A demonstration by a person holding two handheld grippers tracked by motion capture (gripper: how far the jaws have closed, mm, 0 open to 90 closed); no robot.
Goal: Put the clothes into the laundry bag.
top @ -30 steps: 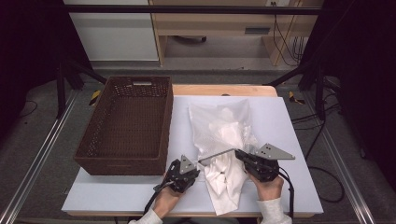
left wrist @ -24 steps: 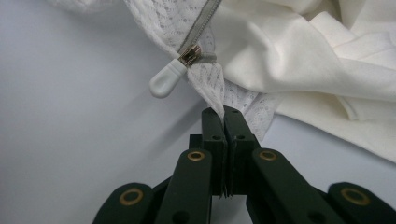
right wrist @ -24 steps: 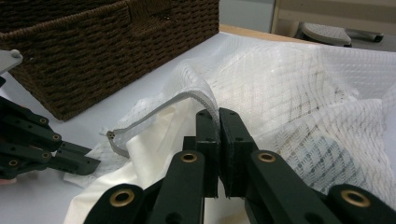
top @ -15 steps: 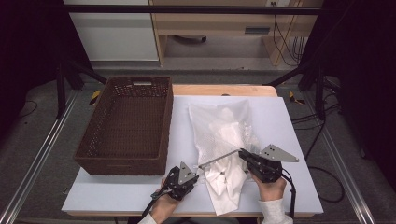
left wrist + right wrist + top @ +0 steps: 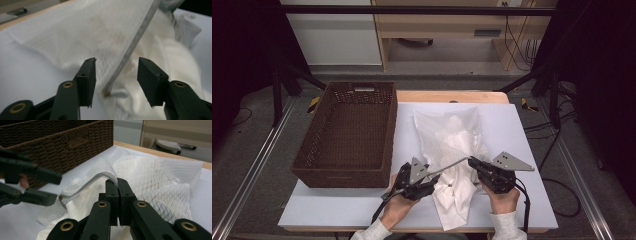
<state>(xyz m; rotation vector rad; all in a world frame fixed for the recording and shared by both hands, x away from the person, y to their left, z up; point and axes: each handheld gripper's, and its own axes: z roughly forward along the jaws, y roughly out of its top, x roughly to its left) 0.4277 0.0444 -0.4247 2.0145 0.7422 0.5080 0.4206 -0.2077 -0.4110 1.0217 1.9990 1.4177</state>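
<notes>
A white mesh bag (image 5: 447,132) lies on the white table top (image 5: 522,125), and a white garment (image 5: 454,197) spills out of its near end. My right gripper (image 5: 472,162) is shut on the bag's grey zipper edge (image 5: 85,183), holding it lifted. My left gripper (image 5: 432,175) has just been opening. In the left gripper view its jaws (image 5: 116,72) stand apart around the end of that grey strip (image 5: 135,42), the pads clear of it. The mesh (image 5: 75,32) and the garment (image 5: 175,62) lie beyond. In the right gripper view the left gripper (image 5: 58,188) shows open at the strip's end.
A dark brown wicker basket (image 5: 343,175) stands on the left part of the table, close beside the left hand. It also rises behind the bag in the right gripper view (image 5: 62,140). The wooden table edge (image 5: 452,96) runs along the far side.
My left gripper's jaws have opened and let go of the end of the grey strip, and the left hand has risen a little. The right gripper has stayed put, still shut on the strip.
</notes>
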